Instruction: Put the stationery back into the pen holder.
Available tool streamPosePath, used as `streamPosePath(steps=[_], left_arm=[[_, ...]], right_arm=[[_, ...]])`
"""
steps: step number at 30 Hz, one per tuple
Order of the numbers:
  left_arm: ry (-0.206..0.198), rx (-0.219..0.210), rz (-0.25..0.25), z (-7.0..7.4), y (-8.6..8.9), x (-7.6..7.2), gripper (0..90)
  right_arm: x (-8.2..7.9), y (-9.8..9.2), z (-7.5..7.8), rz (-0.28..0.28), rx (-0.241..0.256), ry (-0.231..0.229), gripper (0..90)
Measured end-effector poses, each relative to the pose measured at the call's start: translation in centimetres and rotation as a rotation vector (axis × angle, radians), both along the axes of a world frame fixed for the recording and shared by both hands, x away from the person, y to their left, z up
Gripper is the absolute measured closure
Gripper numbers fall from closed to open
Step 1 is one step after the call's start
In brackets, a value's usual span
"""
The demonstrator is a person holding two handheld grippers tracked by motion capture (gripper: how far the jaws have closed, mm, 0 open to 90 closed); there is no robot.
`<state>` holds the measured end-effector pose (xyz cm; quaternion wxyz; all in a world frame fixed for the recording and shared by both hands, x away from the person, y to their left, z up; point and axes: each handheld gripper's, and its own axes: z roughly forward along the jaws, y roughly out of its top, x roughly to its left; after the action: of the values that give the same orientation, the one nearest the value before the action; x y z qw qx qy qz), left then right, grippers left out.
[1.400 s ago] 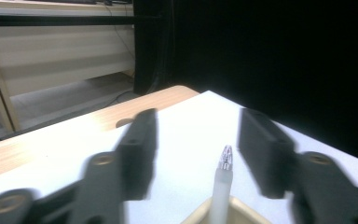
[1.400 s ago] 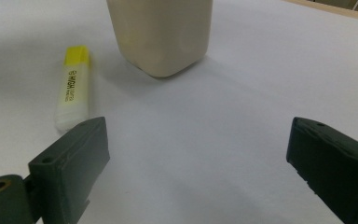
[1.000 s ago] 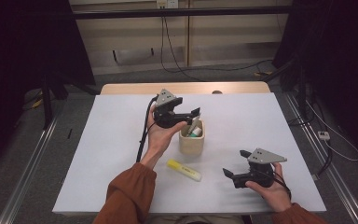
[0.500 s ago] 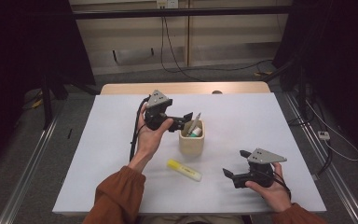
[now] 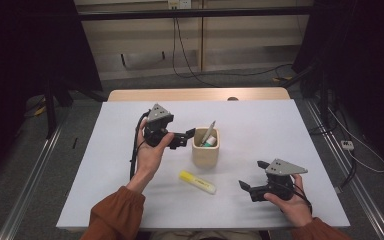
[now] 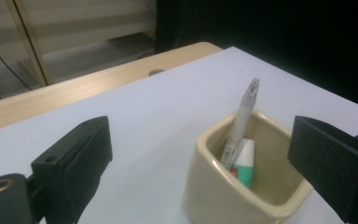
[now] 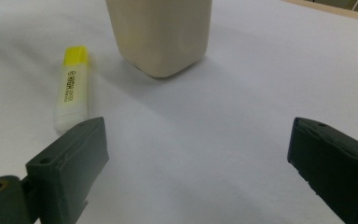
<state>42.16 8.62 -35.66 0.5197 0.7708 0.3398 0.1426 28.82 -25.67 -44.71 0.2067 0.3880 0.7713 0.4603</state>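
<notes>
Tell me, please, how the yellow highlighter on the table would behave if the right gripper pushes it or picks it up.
The highlighter lies flat on the white table, and its body looks flattish, so it would probably slide rather than roll. It seems stiff, light plastic, likely smooth, so the open right gripper should grip across its middle.

A cream, square-mouthed cup (image 5: 205,149) stands upright mid-surface, holding a grey pen (image 6: 240,122) leaning against its rim and a small white-and-green tube (image 6: 243,161) beside it. A yellow highlighter (image 5: 197,181) lies flat just in front of the cup.
</notes>
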Motion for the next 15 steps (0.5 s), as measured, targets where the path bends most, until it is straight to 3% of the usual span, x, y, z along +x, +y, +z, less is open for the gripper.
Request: streamPosePath(steps=[3, 5, 7, 10, 13, 15], left_arm=[[-0.003, 0.006, 0.005, 0.3, 0.5, -0.3, 6.6], [0.02, 0.001, -0.013, 0.4, 0.8, -0.5, 6.9], [0.015, 0.019, -0.017, 0.4, 1.0, -0.8, 6.9], [0.025, 0.044, -0.031, -0.1, 1.4, -1.3, 6.9], [0.073, 0.0, -0.058, -0.8, 2.1, -1.5, 6.9], [0.069, 0.027, -0.039, -1.2, 2.5, -1.8, 7.0]], right_arm=[[0.0, 0.0, 0.0, 0.0, 0.0, 0.0, 4.3], [0.0, 0.0, 0.0, 0.0, -0.001, 0.001, 4.3], [0.0, 0.0, 0.0, 0.001, -0.001, 0.002, 4.4], [0.0, 0.0, 0.0, -0.002, 0.0, 0.002, 4.3], [0.0, 0.0, 0.0, 0.001, -0.002, 0.002, 4.3], [0.0, 0.0, 0.0, 0.001, -0.001, 0.003, 4.4]])
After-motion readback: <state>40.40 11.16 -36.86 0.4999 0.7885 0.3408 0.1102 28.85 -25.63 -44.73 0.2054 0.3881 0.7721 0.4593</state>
